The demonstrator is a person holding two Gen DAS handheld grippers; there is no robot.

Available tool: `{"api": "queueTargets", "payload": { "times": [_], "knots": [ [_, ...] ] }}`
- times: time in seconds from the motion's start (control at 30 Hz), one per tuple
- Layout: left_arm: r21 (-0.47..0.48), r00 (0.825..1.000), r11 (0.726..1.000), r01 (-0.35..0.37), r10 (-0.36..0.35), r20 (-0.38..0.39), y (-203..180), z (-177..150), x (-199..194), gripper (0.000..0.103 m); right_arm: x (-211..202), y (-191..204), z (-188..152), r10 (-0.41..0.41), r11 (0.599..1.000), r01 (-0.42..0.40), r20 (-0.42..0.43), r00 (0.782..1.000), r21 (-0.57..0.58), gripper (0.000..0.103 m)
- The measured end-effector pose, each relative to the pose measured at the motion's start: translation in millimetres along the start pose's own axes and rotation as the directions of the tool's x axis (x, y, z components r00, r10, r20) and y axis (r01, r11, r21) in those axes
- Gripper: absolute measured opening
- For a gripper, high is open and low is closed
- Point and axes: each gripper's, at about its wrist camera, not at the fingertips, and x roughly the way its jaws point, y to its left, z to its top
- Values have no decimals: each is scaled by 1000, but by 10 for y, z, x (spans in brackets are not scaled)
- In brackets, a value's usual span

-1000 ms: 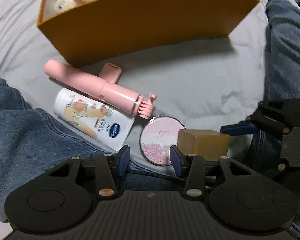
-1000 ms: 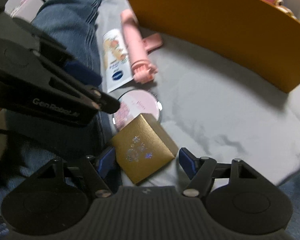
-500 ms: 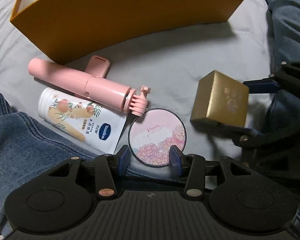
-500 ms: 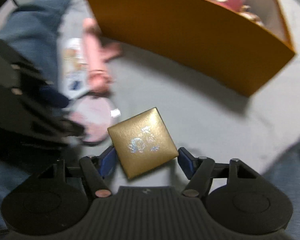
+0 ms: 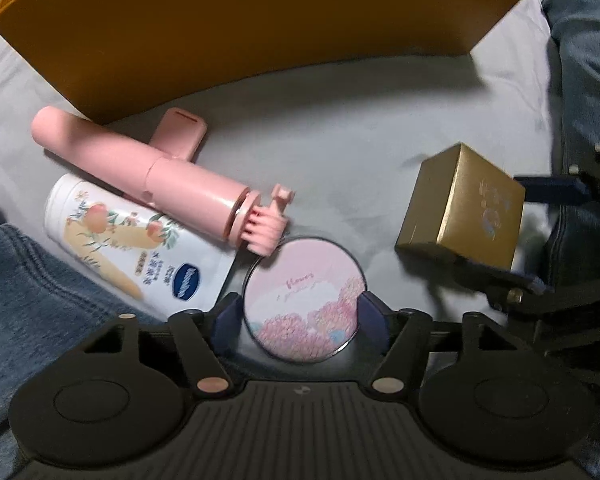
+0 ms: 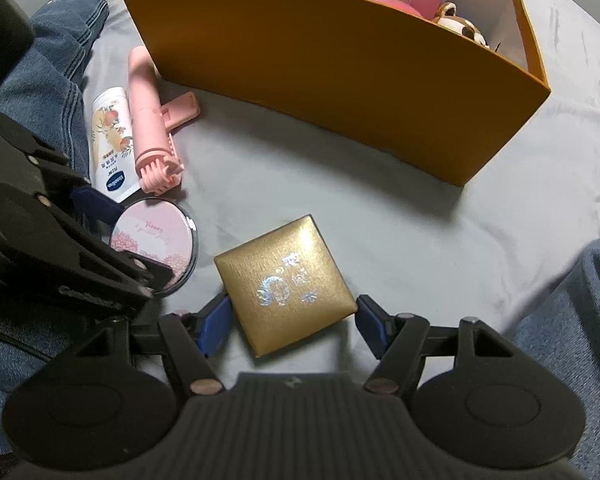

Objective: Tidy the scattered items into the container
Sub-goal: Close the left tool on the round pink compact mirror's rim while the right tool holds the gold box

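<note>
My right gripper (image 6: 290, 324) is shut on a gold box (image 6: 286, 282) and holds it above the grey sheet; the box also shows in the left wrist view (image 5: 462, 204). My left gripper (image 5: 298, 316) has its jaws on both sides of a round pink compact (image 5: 304, 300), which also shows in the right wrist view (image 6: 156, 236). A pink selfie stick (image 5: 156, 176) and a white Vaseline tube (image 5: 128, 240) lie to the left. The orange container (image 6: 340, 76) stands behind, holding several items.
Jeans-clad legs lie at the left (image 5: 24, 280) and right (image 5: 584, 52) of the grey sheet (image 5: 340, 140). The selfie stick's far end touches the container's front wall (image 5: 240, 28). A plush toy (image 6: 464, 24) sits in the container's right end.
My right gripper closed on the gold box and lifted it up off the sheet. My left gripper moved forward until its jaws flank the pink compact.
</note>
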Motion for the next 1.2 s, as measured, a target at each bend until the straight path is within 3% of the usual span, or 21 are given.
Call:
{"api": "queueTargets", "payload": {
  "times": [0.17, 0.23, 0.33, 0.47, 0.57, 0.73, 0.87, 1.0, 1.07, 1.2],
  "knots": [
    [-13, 999, 999, 29, -28, 28, 34, 19, -16, 76, 36, 2, -3, 8, 1000, -8, -2, 1000, 16, 70],
    [-15, 996, 998, 69, -68, 60, 60, 16, -71, 58, 34, -11, -5, 8, 1000, -8, 3, 1000, 28, 70],
    [-69, 978, 977, 202, -198, 63, 135, 35, -63, 46, 13, -62, -3, -11, 998, 10, 16, 1000, 56, 70],
    [-39, 984, 986, 160, -156, 80, 61, -103, -116, 49, -24, -130, -14, -32, 996, 30, 26, 999, 82, 70],
    [-26, 991, 993, 116, -114, 64, 48, -89, -102, 63, -34, -157, -17, -33, 996, 30, 25, 999, 88, 72],
    [-27, 989, 990, 140, -139, 45, 116, -57, -44, 74, -26, -169, -20, -33, 996, 31, 18, 999, 78, 72],
    [-32, 986, 986, 163, -162, 41, 123, -17, 18, 76, -24, -201, -22, -40, 995, 38, 19, 999, 94, 72],
    [-24, 976, 977, 211, -210, 55, 114, -47, -5, 54, -17, -226, -17, -33, 995, 32, 16, 999, 96, 72],
    [-23, 976, 977, 211, -210, 59, 106, -52, -2, 54, -1, -238, -13, -24, 994, 23, 10, 1000, 104, 71],
    [-16, 969, 975, 224, -221, 110, 133, -88, -114, 35, 11, -272, -18, -3, 992, 3, 7, 1000, 130, 71]
  ]
}}
